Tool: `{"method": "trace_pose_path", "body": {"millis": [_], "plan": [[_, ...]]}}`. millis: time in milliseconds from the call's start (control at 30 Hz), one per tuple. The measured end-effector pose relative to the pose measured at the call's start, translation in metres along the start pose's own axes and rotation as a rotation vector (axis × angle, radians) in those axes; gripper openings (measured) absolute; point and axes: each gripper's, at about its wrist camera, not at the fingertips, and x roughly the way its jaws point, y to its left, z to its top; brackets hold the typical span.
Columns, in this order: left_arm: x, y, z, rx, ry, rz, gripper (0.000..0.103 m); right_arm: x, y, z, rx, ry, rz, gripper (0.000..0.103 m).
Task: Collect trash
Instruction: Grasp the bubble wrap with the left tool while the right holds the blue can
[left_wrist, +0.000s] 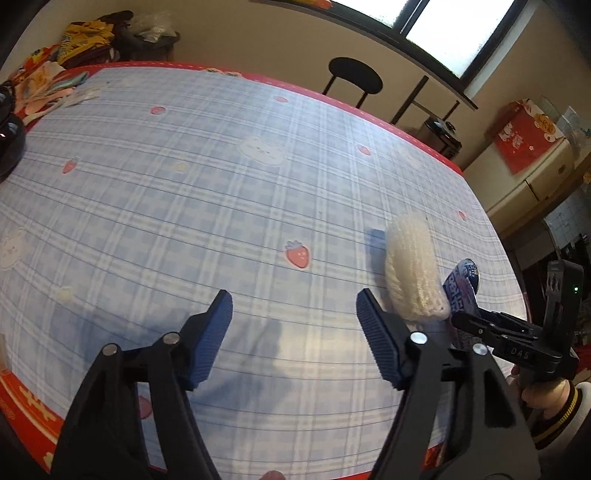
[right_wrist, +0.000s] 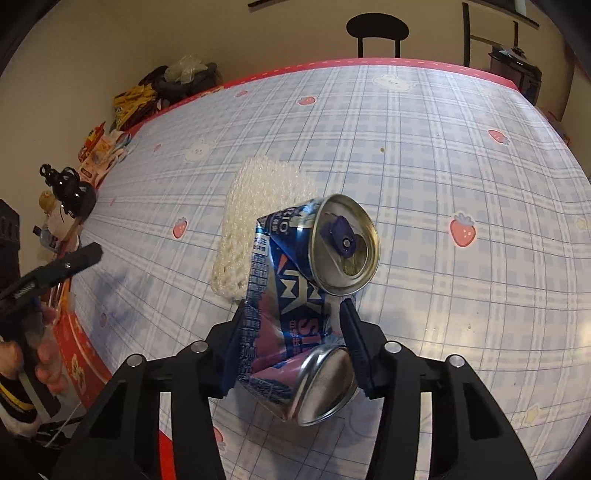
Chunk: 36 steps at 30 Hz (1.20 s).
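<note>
My right gripper (right_wrist: 291, 325) is shut on a crushed blue and pink drink can (right_wrist: 295, 295), held above the table with its opened top facing up. The can also shows in the left wrist view (left_wrist: 461, 288), with the right gripper (left_wrist: 458, 317) behind it. A white foam net sleeve (right_wrist: 258, 218) lies on the checked tablecloth just beyond the can; in the left wrist view the sleeve (left_wrist: 413, 269) lies just right of my right fingertip. My left gripper (left_wrist: 293, 306) is open and empty over the cloth.
The table (left_wrist: 184, 166) has a blue checked cloth with strawberries and a red border. Clothes and packets (left_wrist: 55, 81) pile at its far left corner, with a black object (left_wrist: 11, 144) at the left edge. A black stool (left_wrist: 354, 79) stands beyond the table.
</note>
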Motion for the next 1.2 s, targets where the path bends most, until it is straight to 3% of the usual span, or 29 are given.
{"method": "trace_pose_path", "body": {"millis": [67,133,200,300,667,867,967,1200], "plan": [[0.012,-0.014,0.003,0.009,0.022,-0.045,0.065,-0.009,-0.007,0.001,0.026,-0.022,0.014,0.037],[0.026,-0.034,0.006,0.031,0.038,-0.088,0.065,-0.020,-0.017,0.000,0.049,-0.049,0.019,0.020],[0.037,-0.053,0.008,0.048,0.053,-0.119,0.065,-0.025,-0.027,-0.001,0.073,-0.058,0.018,0.010],[0.058,-0.080,0.011,0.064,0.080,-0.152,0.065,-0.031,-0.037,-0.005,0.093,-0.074,0.014,0.006],[0.115,-0.128,0.021,0.057,0.131,-0.137,0.064,-0.044,-0.039,-0.022,0.067,-0.084,0.019,0.005],[0.124,-0.133,0.014,0.068,0.132,-0.120,0.045,-0.055,-0.039,-0.025,0.055,-0.097,-0.016,0.005],[0.116,-0.129,0.012,0.086,0.114,-0.122,0.031,-0.053,-0.033,-0.027,0.021,-0.079,-0.040,0.005],[0.096,-0.107,-0.007,0.098,0.103,-0.118,0.027,-0.034,-0.013,-0.031,-0.026,-0.028,-0.032,0.008]]}}
